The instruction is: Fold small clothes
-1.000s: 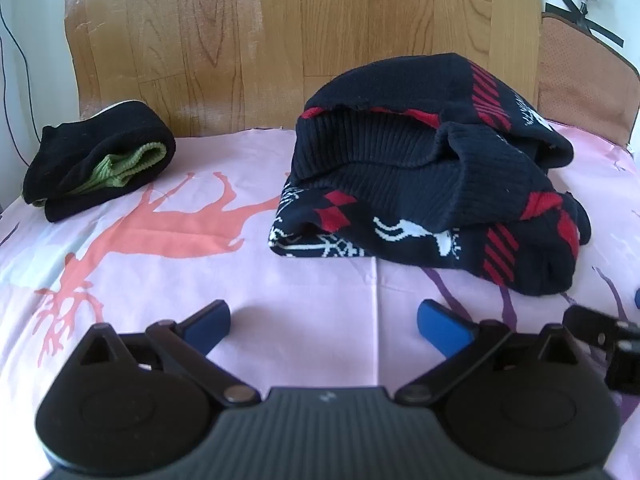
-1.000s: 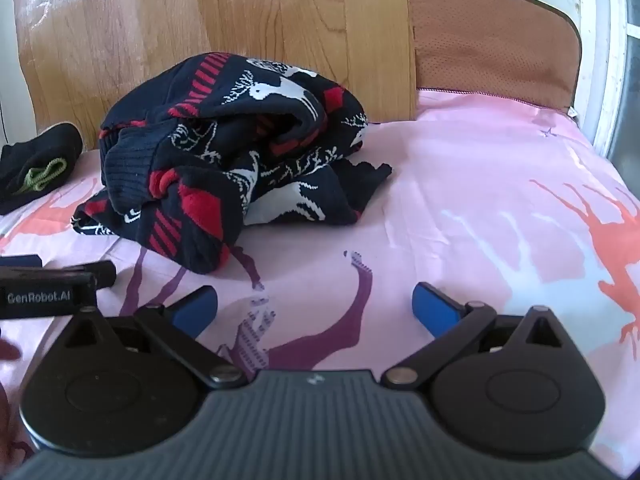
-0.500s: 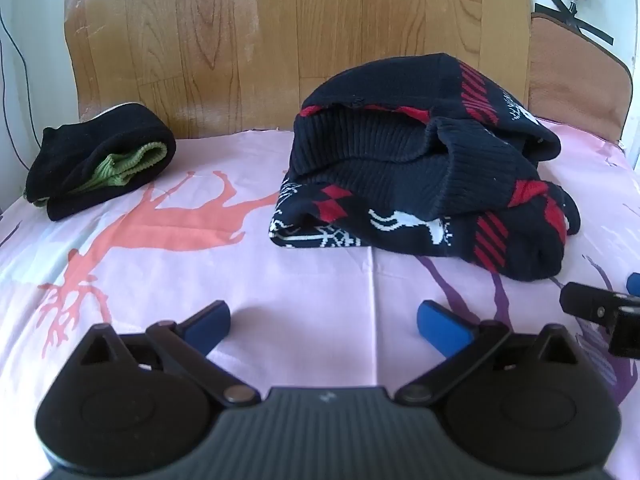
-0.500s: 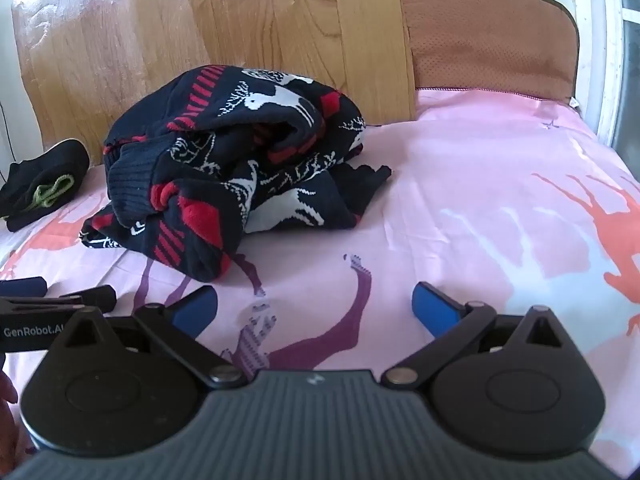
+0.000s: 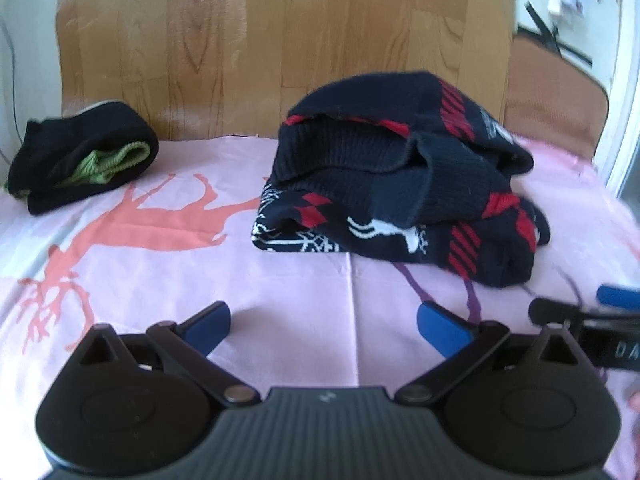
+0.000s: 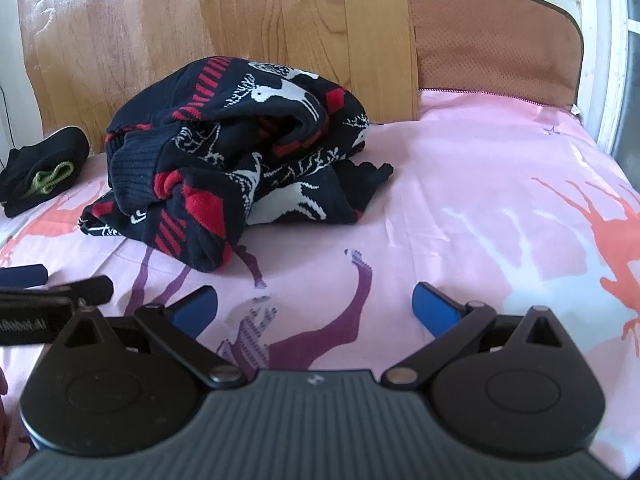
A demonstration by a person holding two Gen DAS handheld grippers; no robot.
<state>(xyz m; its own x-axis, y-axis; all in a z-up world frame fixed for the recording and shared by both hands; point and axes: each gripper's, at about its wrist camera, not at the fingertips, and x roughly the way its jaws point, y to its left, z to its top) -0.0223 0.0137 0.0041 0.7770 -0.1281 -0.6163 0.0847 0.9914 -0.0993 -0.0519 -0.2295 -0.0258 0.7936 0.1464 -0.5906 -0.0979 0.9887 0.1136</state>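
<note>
Left gripper [image 5: 323, 320] spread wide, blue pads apart, nothing between them, hovering low over the pink sheet [image 5: 160, 280]. Poised that way, probably, to drop straight onto a cloth edge without a separate opening move. Right gripper [image 6: 314, 304] just the same: jaws gaping, empty, low over the sheet, close at the left one's side. Side by side and level, most likely because a fold needs two corners lifted at once.

Straight ahead of both claws, not touching either: the dark knit sweater [image 5: 400, 184], bunched in a heap, red bars and white reindeer pattern showing, ribbed hem rolled over on top. Nearest lobe of it hanging down toward the right claw [image 6: 200, 236]. Crumpled like this, not yet spread, so nothing folded on it so far; flattening looks like the first job.

Further out, ahead and well to the left of the left claw: a small dark bundle with green lining [image 5: 84, 160], compact and tucked, parked against the wooden headboard [image 5: 240, 40]. Reads as a finished piece set out of the working area, though no way to be sure from here.

Beyond the heap on the right, a brown padded cushion [image 6: 492, 36] leaning upright. Plenty of bare sheet in front of the right claw for laying the sweater out.
</note>
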